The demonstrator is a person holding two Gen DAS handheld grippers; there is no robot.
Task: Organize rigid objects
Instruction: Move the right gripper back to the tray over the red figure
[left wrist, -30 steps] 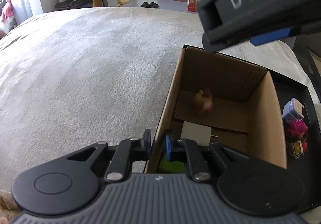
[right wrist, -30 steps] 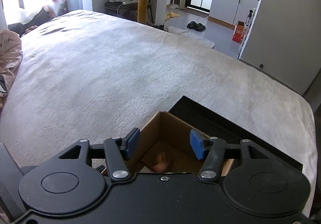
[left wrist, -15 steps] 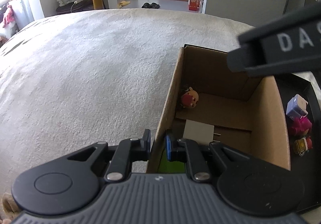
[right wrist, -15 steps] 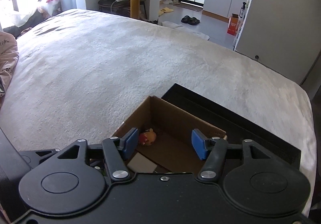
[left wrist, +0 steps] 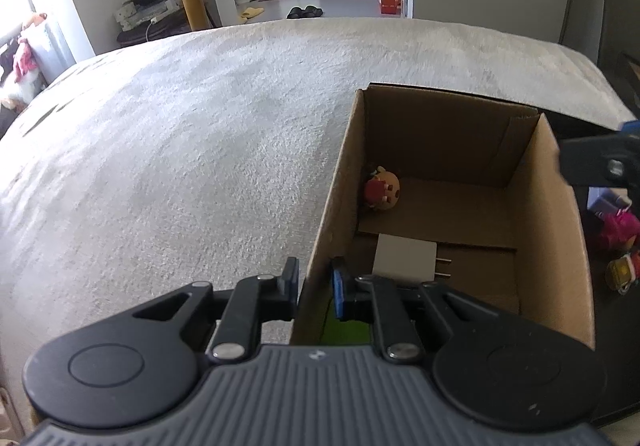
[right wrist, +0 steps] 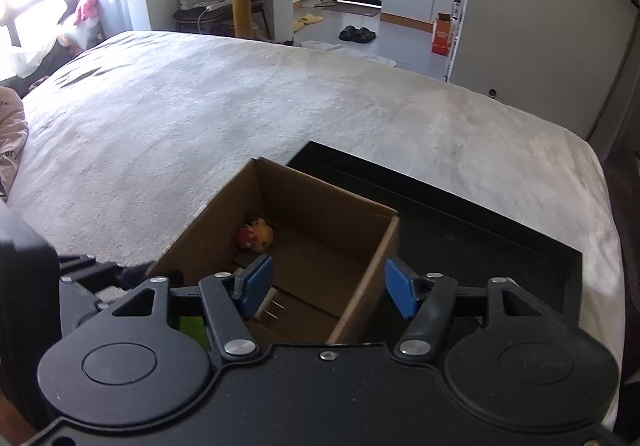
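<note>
With the round toy [left wrist: 382, 188] already lying in the cardboard box [left wrist: 548, 230] by its left wall, next picks are the small toys [left wrist: 618, 230] in the black tray [right wrist: 500, 230] on the bed [left wrist: 180, 134]. Left gripper [left wrist: 315, 288] fingers pinch the box wall; keep that brace. Right gripper [right wrist: 328, 286] fingers are spread, empty: come straight down, clear the rim.

Box [left wrist: 548, 230]: matt brown cardboard, raw-cut edges. Bedcover [left wrist: 192, 150]: grey fuzzy cloth, rough nap. Tray [right wrist: 480, 242] at 3 o'clock of box: black, smooth. Gripper pads [right wrist: 400, 288]: blue, matt; bodies black matt plastic, metal rivets. Toy [left wrist: 382, 188]: glossy plastic.
</note>
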